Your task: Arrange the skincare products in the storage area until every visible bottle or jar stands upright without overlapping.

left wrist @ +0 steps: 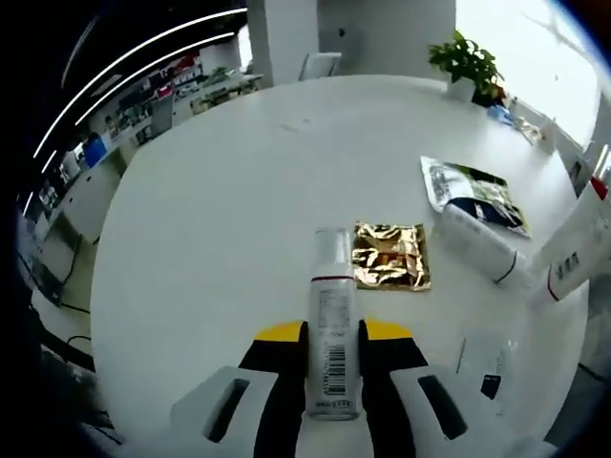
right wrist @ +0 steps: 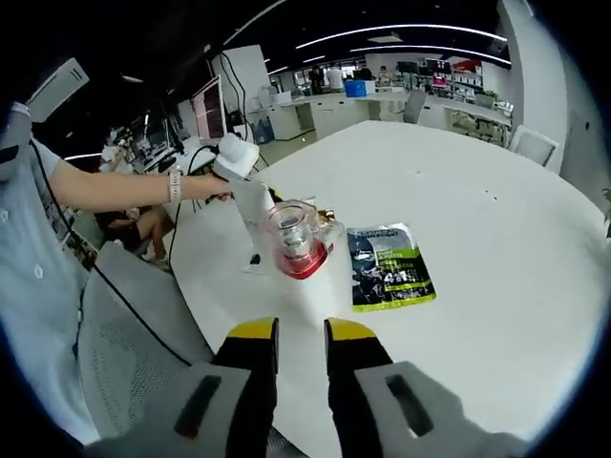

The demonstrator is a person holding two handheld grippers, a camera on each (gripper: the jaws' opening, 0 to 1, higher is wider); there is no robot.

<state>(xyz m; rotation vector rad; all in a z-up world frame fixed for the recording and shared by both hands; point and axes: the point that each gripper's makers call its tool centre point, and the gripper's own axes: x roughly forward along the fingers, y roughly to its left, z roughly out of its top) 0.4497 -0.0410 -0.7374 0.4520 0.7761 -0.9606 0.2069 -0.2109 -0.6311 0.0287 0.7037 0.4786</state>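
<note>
Left gripper (left wrist: 333,336) was clamped on a slim white bottle (left wrist: 332,329), barcode label facing the camera, clear cap end pointing away over the white round table (left wrist: 210,219). The bottle lay along the jaws, held between the yellow-tipped fingers (left wrist: 278,334) above the tabletop.

In the left gripper view a gold foil sachet (left wrist: 390,256) lay flat just past the bottle's cap, slightly to the right. Further right a white tube (left wrist: 479,244) lay on its side, one end overlapping a dark printed pouch (left wrist: 473,194). Beside that tube a second white tube with a red cap (left wrist: 576,250) slanted at the right edge; could not tell whether it was standing or leaning, the fisheye warped it too much. A clear flat packet (left wrist: 487,363) sat near the table edge, right of the jaws. A potted plant (left wrist: 470,65) stood at the far side of the table.

Right gripper (right wrist: 300,336) hung over the table edge with its jaws nearly together, a narrow gap between them and nothing in it. Ahead of it in the right gripper view was a clear-topped container with a red band (right wrist: 297,240), and right of that the dark pouch with green print (right wrist: 389,266) lay flat. The person's left arm (right wrist: 124,186) reached in from the left, hand holding the other gripper (right wrist: 236,157) above the table. An office chair (right wrist: 129,334) stood beside the table at lower left.
</note>
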